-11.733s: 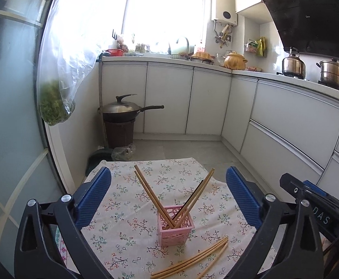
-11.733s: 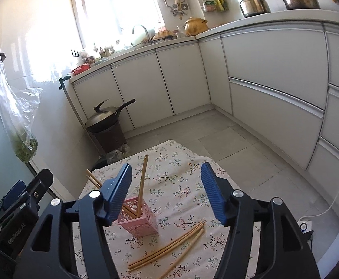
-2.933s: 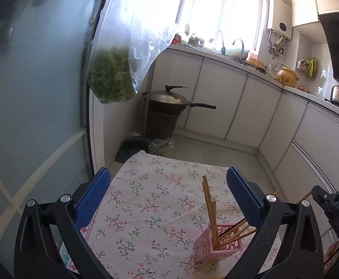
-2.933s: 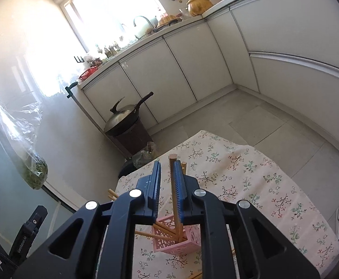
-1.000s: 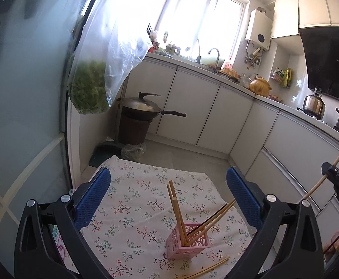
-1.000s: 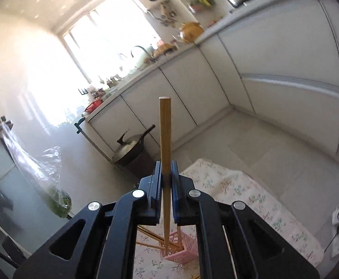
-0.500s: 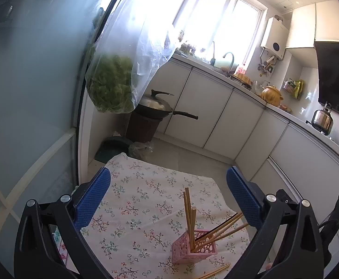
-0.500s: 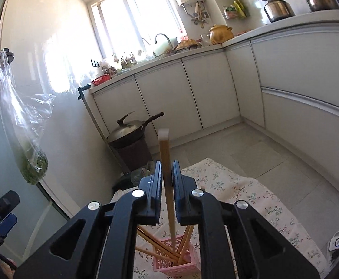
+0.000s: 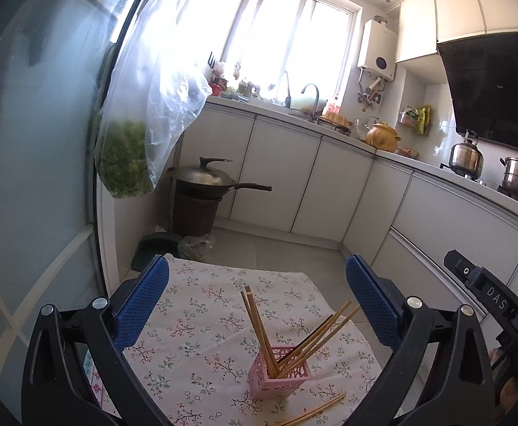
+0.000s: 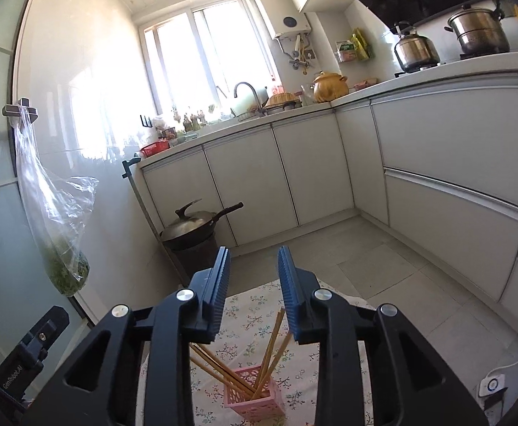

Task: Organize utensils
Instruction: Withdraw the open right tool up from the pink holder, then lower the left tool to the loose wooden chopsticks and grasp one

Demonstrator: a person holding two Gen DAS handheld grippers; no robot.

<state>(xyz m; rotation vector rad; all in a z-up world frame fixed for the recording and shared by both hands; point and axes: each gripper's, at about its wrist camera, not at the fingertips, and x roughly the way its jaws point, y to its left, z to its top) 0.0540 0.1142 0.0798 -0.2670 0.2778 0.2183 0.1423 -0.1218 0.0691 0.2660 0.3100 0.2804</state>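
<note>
The left tongs [image 9: 257, 301] are standing wide apart with nothing between them, their blue pads [image 9: 141, 301] showing a fine dimpled texture on black plastic frames with round silver screws.

The right tongs [image 10: 253, 294] have just been opening; their ribbed blue pads [image 10: 219, 293] are now sitting a moderate gap apart, gripping nothing, hovering above the basket.

The pink basket [image 9: 280, 372] is a small square plastic holder with lattice-cut walls, sitting upright on the tabletop [image 9: 195, 337], which is wearing a white cloth printed with small floral sprigs. Inside it, slim wooden chopsticks [image 9: 259, 323] are leaning in two groups: some tilting left, the others fanning right; one among the right-hand group is looking darker. In the right wrist view the chopsticks [image 10: 269, 348] are standing directly below the gap of the tongs, clear of both pads.

Two more loose chopsticks [image 9: 312, 411] are lying flat on the cloth, just in front of the basket.

Writing: the right device at the edge of the left wrist view is showing "DAS" [image 9: 495, 298]; the left device in the right wrist view is showing what reads as "GenRobot.AI" [image 10: 12, 378].
</note>
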